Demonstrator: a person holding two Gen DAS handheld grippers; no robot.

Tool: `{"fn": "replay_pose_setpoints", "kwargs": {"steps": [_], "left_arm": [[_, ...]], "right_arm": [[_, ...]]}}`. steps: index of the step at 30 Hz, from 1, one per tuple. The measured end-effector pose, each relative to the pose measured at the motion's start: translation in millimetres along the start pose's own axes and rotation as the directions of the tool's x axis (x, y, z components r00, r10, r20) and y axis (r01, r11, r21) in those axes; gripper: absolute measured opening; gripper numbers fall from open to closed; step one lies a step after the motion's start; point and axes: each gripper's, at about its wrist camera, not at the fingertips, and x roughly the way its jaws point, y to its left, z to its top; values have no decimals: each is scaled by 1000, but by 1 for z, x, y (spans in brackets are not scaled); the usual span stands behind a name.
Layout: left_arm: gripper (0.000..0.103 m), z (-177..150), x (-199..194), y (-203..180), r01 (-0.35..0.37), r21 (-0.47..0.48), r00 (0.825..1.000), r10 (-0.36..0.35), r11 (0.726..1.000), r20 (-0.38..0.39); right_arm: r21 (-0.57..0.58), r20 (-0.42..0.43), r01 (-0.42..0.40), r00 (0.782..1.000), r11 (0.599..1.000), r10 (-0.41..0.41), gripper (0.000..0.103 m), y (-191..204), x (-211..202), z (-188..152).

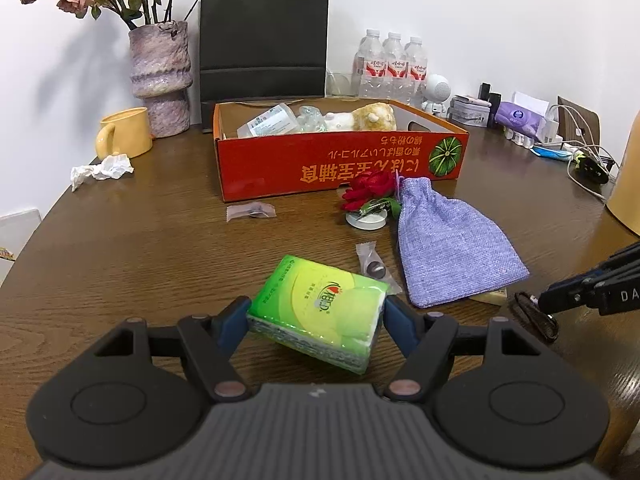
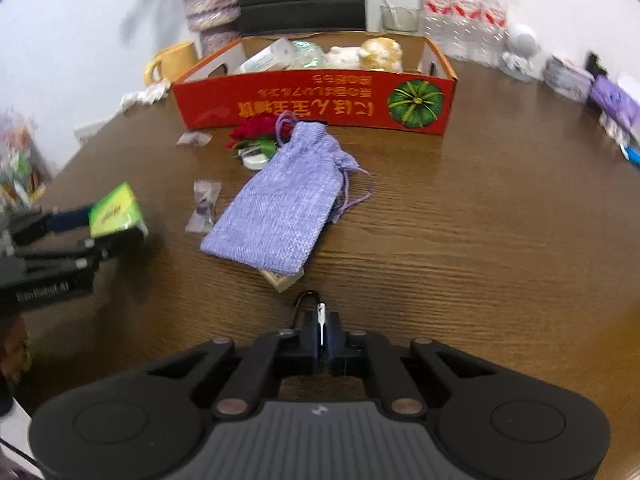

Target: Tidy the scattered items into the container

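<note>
Clamped in left hand-held gripper, green tissue pack just above bench; right hand-held gripper pinching small dark clip; next, carrying both to red cardboard box.

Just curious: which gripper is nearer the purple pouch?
Right. The right gripper sits just before the purple pouch; the left gripper, holding the tissue pack, is farther left.
</note>
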Motion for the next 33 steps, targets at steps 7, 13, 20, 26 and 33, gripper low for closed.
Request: {"fn": "replay_pose_setpoints", "kwargs": {"steps": [7,13,20,26,33], "left_arm": [[73,-1,-7,-1,-5,-15,1000,5,1000,9],[73,-3,-10,0,-3,-31,1000,3,1000,9],[73,2,-14,-3,2,-27,1000,-2,1000,30],[73,2,-12,-8,6,-26,1000,-5,1000,25],[73,-1,-14,-7,-2,-41,1000,3,999,18]], "right_arm": [[-61,-83,-14,997,998,9,36,11,11,7],[-146,-75,12,997,989,-24,23,17,11,7],[-104,-29,5,1000,995,-8,3,8,0,6],[-71,-24,-14,1000,997,12,8,0,-4,11],[-93,-64,-20,998,995,14,35,8,5,7]]}}
